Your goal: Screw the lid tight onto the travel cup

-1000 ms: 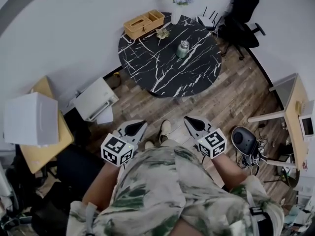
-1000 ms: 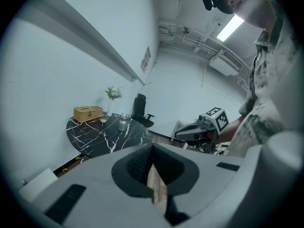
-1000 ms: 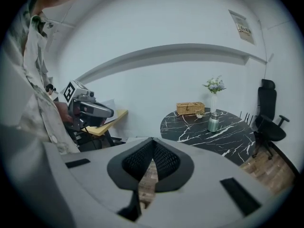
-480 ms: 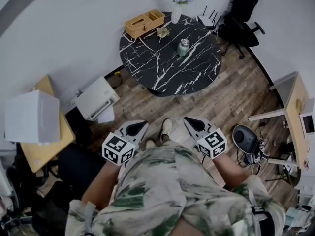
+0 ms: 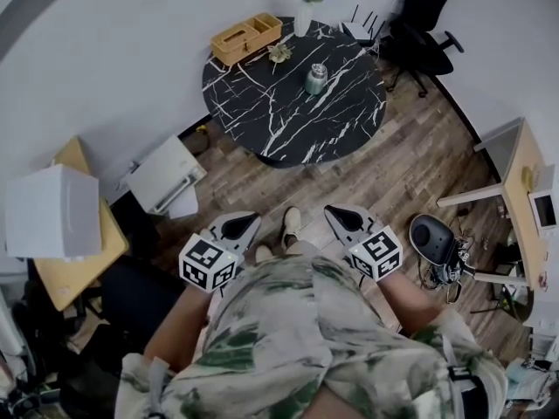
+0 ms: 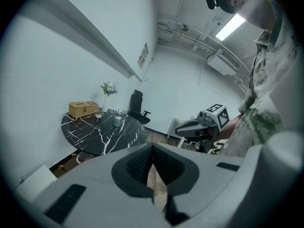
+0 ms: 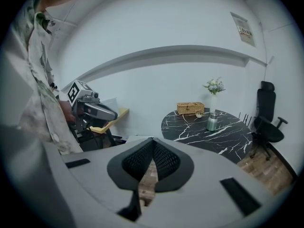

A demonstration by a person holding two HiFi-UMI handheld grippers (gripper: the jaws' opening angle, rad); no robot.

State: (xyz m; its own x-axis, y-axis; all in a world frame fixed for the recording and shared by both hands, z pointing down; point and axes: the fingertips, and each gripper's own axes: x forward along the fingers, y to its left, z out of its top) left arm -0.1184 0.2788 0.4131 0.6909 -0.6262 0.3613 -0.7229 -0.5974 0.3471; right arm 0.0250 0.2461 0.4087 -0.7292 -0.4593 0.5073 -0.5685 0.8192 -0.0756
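Observation:
The travel cup [image 5: 316,78], a pale green tumbler with a lid on top, stands on the round black marble table [image 5: 262,103] far ahead of me; it also shows small as the cup [image 6: 117,119] and the cup [image 7: 212,122] in the gripper views. My left gripper [image 5: 248,221] and my right gripper [image 5: 335,214] are held close to my body over the wood floor, well short of the table. Both are shut with nothing between their jaws. The left gripper's jaws [image 6: 151,148] and the right gripper's jaws [image 7: 152,142] point toward the table.
On the table's far edge are a wicker basket [image 5: 245,38], a vase of flowers [image 5: 303,7] and a small plant [image 5: 279,53]. A black office chair [image 5: 423,24] stands at its right. A white printer [image 5: 162,176] sits left; desks flank both sides.
The table and cup have shifted slightly up and left in the head view. Both grippers stay where they were, shut.

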